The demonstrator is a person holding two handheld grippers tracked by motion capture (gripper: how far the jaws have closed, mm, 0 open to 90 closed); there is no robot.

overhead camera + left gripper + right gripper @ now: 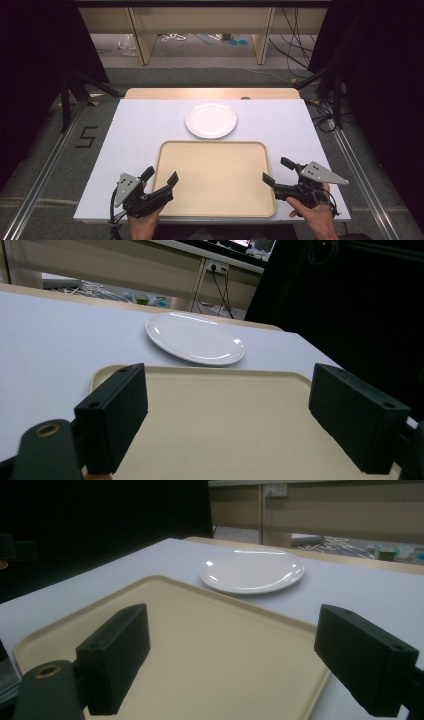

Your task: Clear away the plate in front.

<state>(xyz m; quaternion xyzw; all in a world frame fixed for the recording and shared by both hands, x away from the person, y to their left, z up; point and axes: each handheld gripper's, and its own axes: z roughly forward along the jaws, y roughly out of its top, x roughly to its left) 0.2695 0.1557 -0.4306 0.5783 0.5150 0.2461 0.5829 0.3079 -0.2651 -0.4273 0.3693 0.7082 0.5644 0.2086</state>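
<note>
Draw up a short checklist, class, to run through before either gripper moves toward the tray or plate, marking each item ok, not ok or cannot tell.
1. Left gripper open: ok.
2. Right gripper open: ok.
3. Both grippers hold nothing: ok.
4. Tray bare, flat on the table: ok.
5. Plate bare, beyond the tray's far edge, not on it: ok.
6. Plate and tray touching or apart: cannot tell.

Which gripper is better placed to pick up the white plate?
Neither clearly: left gripper and right gripper are both open, at the tray's near corners, similarly far from the plate.
</note>
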